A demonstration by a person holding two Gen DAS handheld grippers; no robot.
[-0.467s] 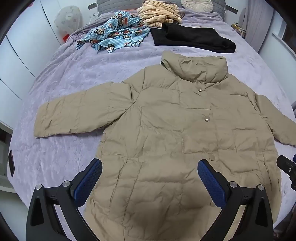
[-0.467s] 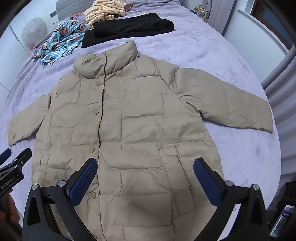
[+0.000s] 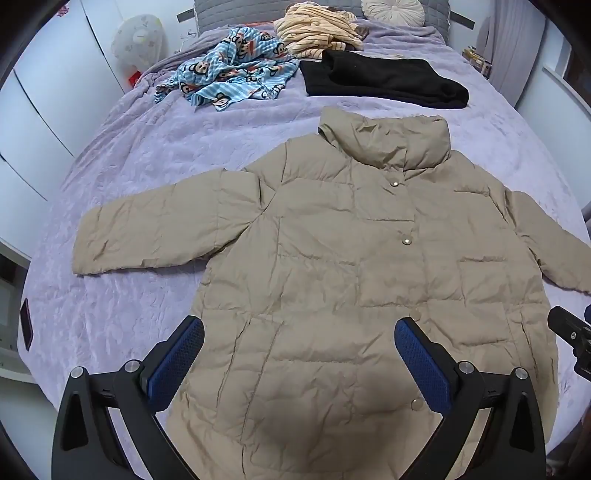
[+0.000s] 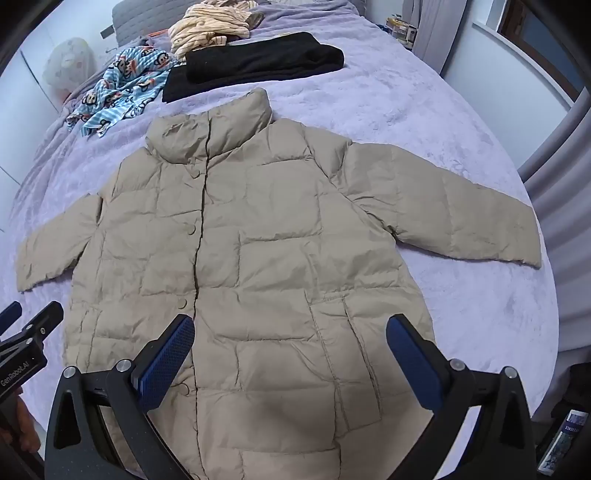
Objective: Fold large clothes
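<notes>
Left wrist view: a beige puffer jacket (image 3: 351, 277) lies flat, front up, across the middle of the frame on a lavender bedspread (image 3: 140, 155), sleeves spread to either side. The left gripper (image 3: 299, 354) hangs over its lower hem, jaws wide apart and holding nothing. Toward the top lie a blue monkey-print garment (image 3: 232, 70), a striped yellow garment (image 3: 317, 29) and a folded black garment (image 3: 380, 79).

Right wrist view: the jacket fills the centre, collar toward the top. The right gripper (image 4: 290, 352) is over the hem at the bottom, jaws spread wide, empty.
</notes>
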